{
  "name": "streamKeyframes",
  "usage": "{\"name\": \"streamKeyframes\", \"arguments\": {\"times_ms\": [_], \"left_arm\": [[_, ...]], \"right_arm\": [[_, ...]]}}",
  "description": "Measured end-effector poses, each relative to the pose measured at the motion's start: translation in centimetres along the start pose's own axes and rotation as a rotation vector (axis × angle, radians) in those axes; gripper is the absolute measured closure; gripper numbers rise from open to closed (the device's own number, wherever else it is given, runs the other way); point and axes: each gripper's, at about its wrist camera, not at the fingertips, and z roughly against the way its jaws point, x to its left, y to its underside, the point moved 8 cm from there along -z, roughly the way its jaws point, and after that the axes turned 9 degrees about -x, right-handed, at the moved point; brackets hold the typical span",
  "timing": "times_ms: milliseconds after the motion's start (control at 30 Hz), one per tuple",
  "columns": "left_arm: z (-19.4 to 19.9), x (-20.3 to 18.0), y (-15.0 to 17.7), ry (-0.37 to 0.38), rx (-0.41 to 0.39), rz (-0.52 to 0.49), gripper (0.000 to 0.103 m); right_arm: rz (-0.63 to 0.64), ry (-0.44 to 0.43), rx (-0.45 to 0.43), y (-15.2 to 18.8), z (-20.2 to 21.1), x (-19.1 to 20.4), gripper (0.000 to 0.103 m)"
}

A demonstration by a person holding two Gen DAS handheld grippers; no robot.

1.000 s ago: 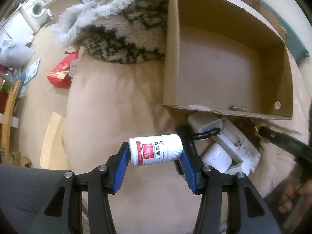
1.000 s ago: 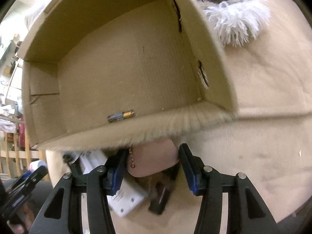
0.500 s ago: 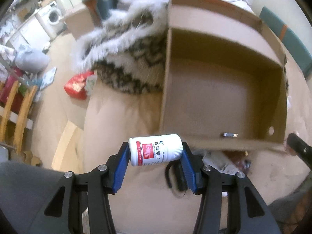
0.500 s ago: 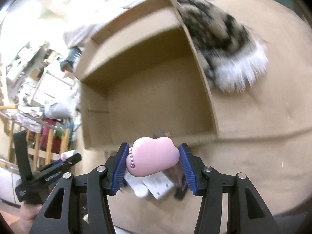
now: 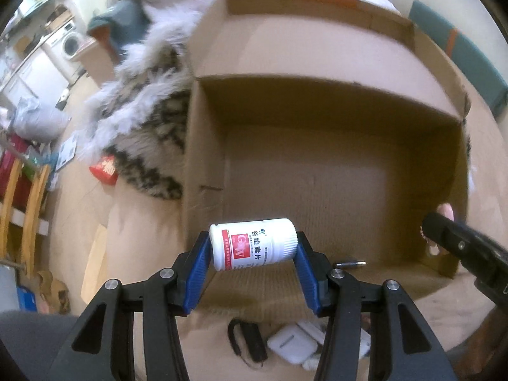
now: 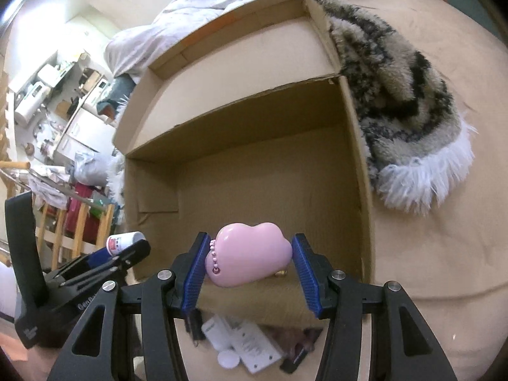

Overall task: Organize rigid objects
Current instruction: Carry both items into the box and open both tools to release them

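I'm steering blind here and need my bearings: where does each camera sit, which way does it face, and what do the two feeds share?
Left wrist: on the left claw, looking steeply down into the cardboard box; its fingers clamp a white pill bottle; right claw enters at right.
Right wrist: on the right claw, facing down into the box; it clamps a pink cloud-shaped case; left claw shows at left.
Shared: box, fur throw, each other's claw.
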Motion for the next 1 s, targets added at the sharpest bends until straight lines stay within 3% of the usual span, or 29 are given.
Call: {"name": "streamKeyframes", "arguments": {"times_ms": [333,500,1000], "left_arm": [[-4.5,0.1,1.3,0.006,0.040,-0.022,0.055],[-4.6,-1.6,1.3,0.020,0.012,-0.092,0.055],[-5.2,-2.9,2.4,0.038,0.053,-0.111,0.054]], "right_arm": [[0.056,0.050,0.037,0.9,-3.4,0.1,0.048],[0.075,0.085,0.070,1.4,-4.5,-0.3,0.047],[0.041,0.067,0.043,1.0,-4.8,-0.1,0.044]]}}
